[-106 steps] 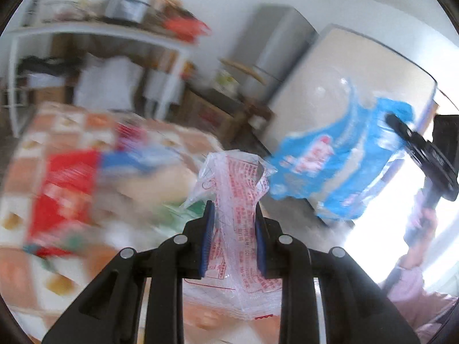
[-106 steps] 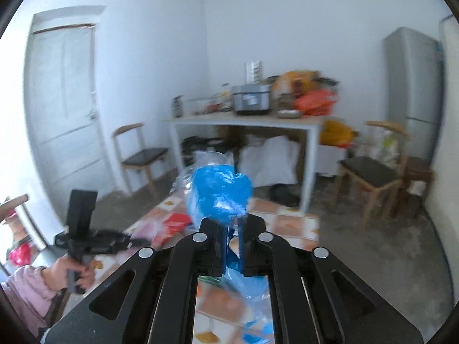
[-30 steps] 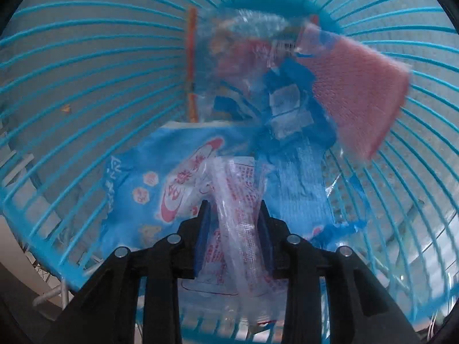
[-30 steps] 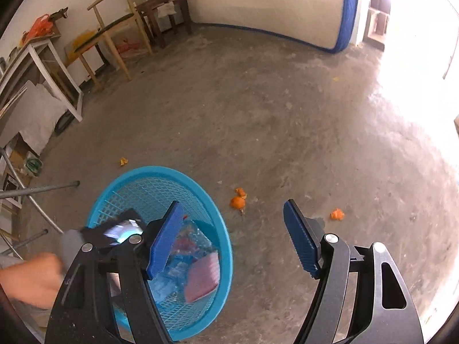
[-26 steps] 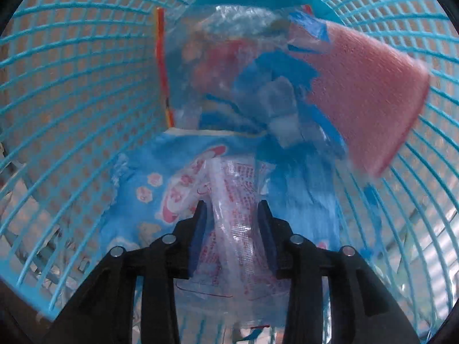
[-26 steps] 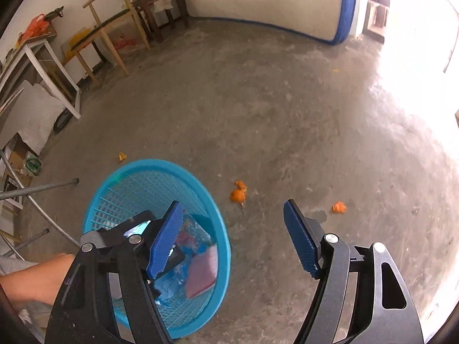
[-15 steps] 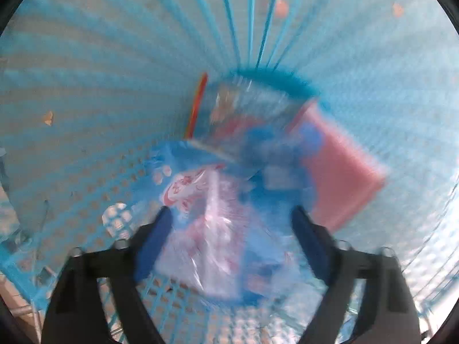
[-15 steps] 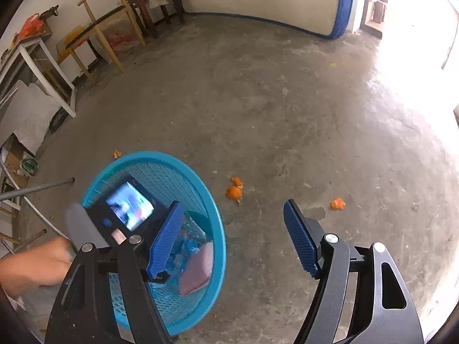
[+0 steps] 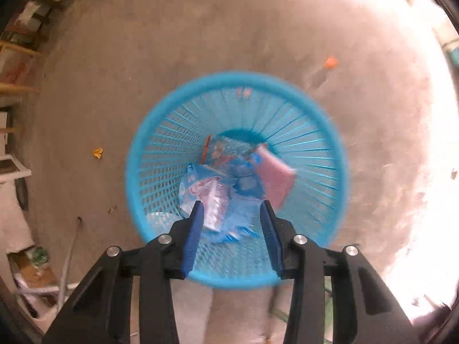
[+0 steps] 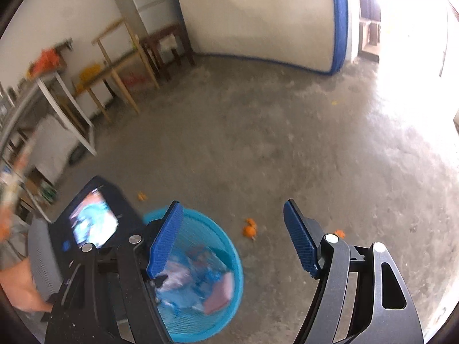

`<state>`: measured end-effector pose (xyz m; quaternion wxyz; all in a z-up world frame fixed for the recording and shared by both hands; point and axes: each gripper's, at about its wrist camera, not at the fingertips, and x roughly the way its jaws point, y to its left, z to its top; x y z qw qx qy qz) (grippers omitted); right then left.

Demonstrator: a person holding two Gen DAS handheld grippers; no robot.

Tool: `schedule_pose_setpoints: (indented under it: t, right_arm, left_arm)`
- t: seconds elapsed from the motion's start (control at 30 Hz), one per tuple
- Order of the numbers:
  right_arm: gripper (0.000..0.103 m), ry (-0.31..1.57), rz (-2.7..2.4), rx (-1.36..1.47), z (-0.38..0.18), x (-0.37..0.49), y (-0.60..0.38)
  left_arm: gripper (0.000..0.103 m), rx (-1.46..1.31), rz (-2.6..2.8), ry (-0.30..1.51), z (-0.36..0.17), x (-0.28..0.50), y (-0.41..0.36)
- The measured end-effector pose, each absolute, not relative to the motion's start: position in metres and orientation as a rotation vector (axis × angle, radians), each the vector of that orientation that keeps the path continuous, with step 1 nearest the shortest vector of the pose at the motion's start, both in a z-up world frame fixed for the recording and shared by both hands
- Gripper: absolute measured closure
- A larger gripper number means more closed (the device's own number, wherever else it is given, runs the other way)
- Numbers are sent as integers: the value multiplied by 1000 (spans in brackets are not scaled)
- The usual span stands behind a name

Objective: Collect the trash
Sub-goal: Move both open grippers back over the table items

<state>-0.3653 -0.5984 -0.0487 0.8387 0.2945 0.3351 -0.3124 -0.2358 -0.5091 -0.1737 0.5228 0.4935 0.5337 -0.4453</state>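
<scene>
Left gripper [image 9: 232, 223] at lower centre, above the blue basket [image 9: 330, 143], jaws closing on nothing. Wrappers [image 9: 212, 192] lie inside. Right gripper [image 10: 232, 240] wide, empty.

Blue lattice basket [image 9: 160, 154], pink sponge [image 9: 275, 177], blue-white printed wrappers [image 9: 198, 183], orange scraps [image 10: 249, 229], grey concrete floor [image 10: 287, 149]

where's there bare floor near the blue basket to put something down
Bare concrete floor spreads from the blue basket toward the blue-edged white panel. Orange scraps lie just beyond the rim. The side with the wooden chair and white table is crowded.
</scene>
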Motion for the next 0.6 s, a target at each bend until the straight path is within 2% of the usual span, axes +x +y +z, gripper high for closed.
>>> schedule_pose_setpoints:
  t: [0.13,0.2,0.33,0.47,0.6]
  right_arm:
    - [27,595,-674,487,6,-377,-590]
    - [27,577,-668,413,25,-374,-584]
    - [27,557,-602,375,47,-362,-572]
    - [26,535,-486,376,67,-341,-554]
    - [24,531,-348,308,84,-310,-520]
  left_arm:
    - [63,996,-1161,1187,-84,-243,-473]
    - [63,881,-1224,1093,-29,-248,-443]
    - [63,695,-1232,973,46,-242,-390]
    - [63,534,-1152,899,92,-219,-329]
    - [62,424,-987,853,112,-187,-256]
